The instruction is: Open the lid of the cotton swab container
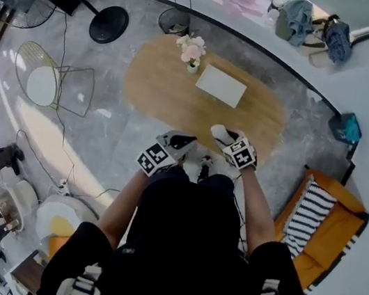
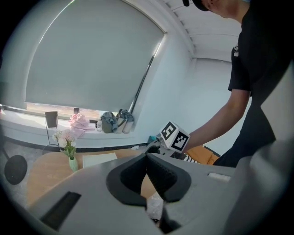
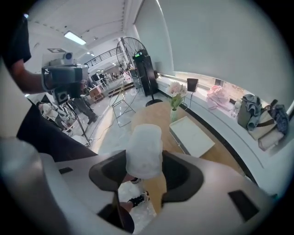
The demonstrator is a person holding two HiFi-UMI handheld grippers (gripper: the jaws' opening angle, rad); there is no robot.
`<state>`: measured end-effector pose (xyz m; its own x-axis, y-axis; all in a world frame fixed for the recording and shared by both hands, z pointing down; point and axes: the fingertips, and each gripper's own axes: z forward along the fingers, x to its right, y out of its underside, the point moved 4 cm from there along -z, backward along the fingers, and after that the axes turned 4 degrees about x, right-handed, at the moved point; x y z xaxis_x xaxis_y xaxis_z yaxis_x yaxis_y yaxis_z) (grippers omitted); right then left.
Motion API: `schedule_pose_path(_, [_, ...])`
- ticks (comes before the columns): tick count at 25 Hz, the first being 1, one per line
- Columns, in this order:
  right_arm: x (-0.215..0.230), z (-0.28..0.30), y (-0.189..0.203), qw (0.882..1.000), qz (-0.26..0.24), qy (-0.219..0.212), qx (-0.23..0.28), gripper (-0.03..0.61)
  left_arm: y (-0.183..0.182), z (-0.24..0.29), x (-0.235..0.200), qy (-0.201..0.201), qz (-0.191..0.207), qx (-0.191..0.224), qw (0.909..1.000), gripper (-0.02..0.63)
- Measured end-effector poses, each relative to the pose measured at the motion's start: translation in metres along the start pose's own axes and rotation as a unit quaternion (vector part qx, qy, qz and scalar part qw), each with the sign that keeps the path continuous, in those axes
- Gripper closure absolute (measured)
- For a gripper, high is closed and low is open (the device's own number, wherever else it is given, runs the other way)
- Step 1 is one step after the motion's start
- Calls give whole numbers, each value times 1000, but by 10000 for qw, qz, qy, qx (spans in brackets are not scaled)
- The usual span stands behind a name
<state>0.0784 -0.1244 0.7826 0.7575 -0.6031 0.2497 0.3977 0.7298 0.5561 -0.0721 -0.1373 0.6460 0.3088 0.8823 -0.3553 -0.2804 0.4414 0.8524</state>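
Now the person stands at the near edge of an oval wooden table [image 1: 159,93], a gripper in each hand, both raised in front of the body. The right gripper [image 3: 144,161] has its two dark pads clamped on a frosted white cotton swab container [image 3: 144,149], which stands upright between them and juts beyond the fingertips. In the right gripper view the floor and the person's shoes show under it, and the table stretches away beyond. In the head view this gripper [image 1: 220,135] sits right of the left gripper [image 1: 179,139], the two near each other but apart. The left gripper [image 2: 147,157] has its jaws pressed together with nothing between them. Farther off on the table lie a flat white tray [image 1: 221,85] and a small vase of pale flowers [image 1: 192,53] to its left.
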Motion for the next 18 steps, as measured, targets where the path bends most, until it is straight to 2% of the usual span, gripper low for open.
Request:
schedule_pose_path(9, [-30,-64,0,9966,-546,-537,309,365,-11,10,43,-84,219,120,9997,614])
schedule_pose_path(18, [-63,-102,-17,9874,-1144,-944,550,367,-10,-2,72,-428,299,204,9984,614])
